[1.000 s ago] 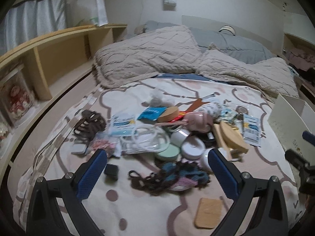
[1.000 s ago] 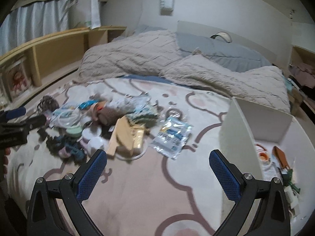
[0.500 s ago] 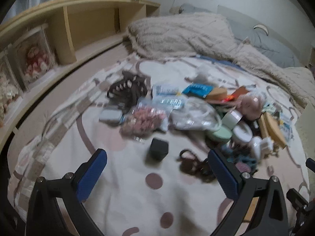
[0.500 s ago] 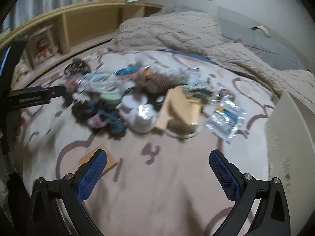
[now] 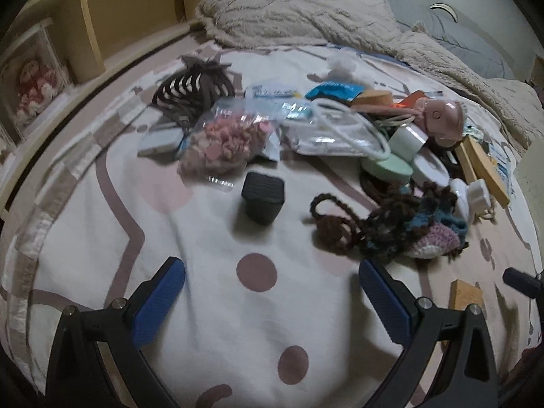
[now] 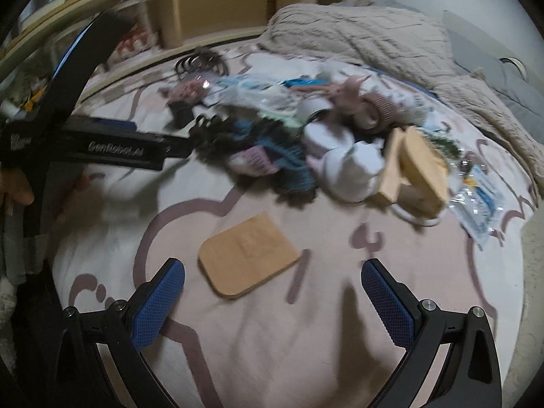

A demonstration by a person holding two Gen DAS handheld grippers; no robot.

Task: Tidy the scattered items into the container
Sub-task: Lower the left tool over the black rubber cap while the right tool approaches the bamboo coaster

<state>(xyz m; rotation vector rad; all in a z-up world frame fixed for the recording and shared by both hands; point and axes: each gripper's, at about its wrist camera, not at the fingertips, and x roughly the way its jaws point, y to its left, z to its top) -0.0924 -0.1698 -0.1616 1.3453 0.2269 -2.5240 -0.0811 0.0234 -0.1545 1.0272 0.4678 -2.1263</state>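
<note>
A heap of small items lies on the patterned bedsheet [image 5: 204, 306]. In the left wrist view a small black box [image 5: 262, 196] stands just ahead of my open left gripper [image 5: 270, 292], with a bag of pink pieces [image 5: 224, 142], a dark hair claw [image 5: 192, 85] and a crocheted yarn pouch [image 5: 408, 227] around it. In the right wrist view a flat tan cork coaster [image 6: 247, 254] lies just ahead of my open right gripper [image 6: 272, 289], toward its left finger. The left gripper's body [image 6: 112, 146] crosses that view at the left. Only an edge of the white container [image 6: 533, 244] shows at the far right.
A wooden shelf unit [image 5: 119, 23] runs along the bed's left side. Beige fluffy pillows [image 5: 299, 10] and grey ones lie at the head. A wooden block stand [image 6: 414, 173], white jars [image 6: 350, 170] and a clear packet [image 6: 482, 197] sit in the heap. A person's fingers [image 6: 17, 190] hold the left gripper.
Both grippers have swung left and dropped closer to the sheet. The black box now sits near the left gripper; the coaster has come between the right fingers' line and the container has slid out of view.
</note>
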